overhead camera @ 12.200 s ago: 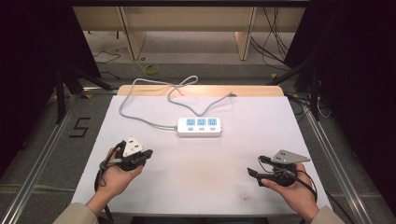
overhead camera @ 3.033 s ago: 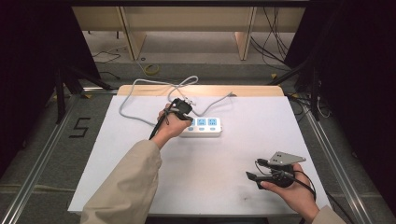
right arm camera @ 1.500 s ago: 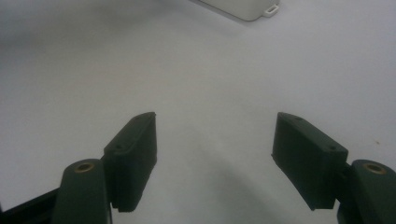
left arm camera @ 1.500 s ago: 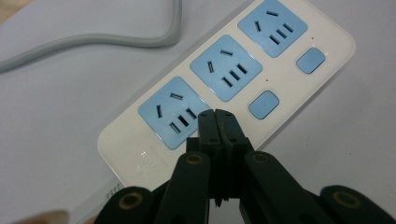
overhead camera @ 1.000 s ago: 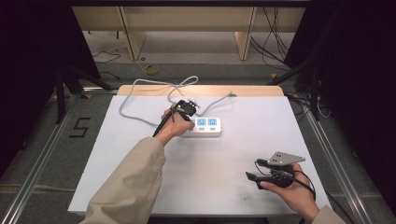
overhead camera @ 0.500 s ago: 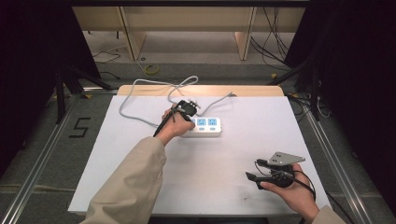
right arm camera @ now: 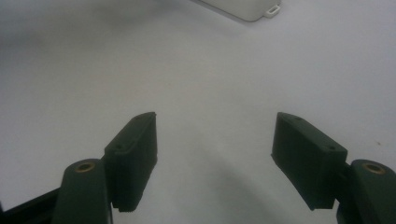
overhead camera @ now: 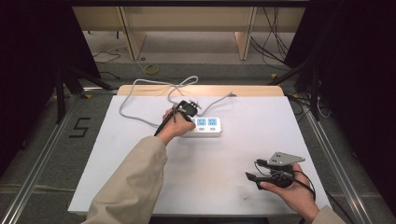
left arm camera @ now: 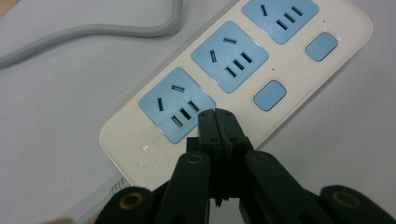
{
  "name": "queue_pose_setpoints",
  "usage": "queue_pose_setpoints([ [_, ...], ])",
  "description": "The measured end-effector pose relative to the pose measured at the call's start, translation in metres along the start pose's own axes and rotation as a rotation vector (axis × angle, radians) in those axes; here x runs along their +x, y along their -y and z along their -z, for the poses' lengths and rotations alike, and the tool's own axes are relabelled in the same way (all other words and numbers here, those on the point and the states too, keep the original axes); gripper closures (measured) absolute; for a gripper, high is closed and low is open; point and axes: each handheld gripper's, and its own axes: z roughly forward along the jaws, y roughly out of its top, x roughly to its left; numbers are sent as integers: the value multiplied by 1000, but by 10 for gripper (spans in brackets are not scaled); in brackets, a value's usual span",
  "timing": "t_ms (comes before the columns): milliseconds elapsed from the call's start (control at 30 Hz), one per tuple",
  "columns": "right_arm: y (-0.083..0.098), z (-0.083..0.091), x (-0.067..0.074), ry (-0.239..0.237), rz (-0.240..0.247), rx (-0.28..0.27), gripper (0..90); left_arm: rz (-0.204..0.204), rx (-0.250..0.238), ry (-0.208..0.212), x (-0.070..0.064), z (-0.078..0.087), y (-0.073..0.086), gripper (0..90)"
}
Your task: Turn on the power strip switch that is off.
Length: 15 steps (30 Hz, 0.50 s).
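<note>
Power strip [overhead camera: 201, 126]: lies near the far edge of the desk [overhead camera: 140, 186], left of its middle, cord [overhead camera: 140, 86] looping toward the far-left corner.
Nearest socket [left arm camera: 177, 105]: your left gripper's tips rest at its lower right corner; the switch [left arm camera: 270, 95] beside it is untouched.
Left gripper [left arm camera: 215, 116]: jaws pressed together, holding nothing.
Change: a few seconds back your left hand reached the strip; since then it has kept in place. Judged, you are lined up to press, not to grasp.
Right gripper [right arm camera: 215, 149]: jaws wide, empty, parked near the desk's near-right corner.
</note>
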Motion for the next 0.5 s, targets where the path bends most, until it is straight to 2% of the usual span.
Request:
queue_pose_setpoints([
  [500,0,0,0,0,1,1,316,0,10,-7,-1,-1,-1,900],
])
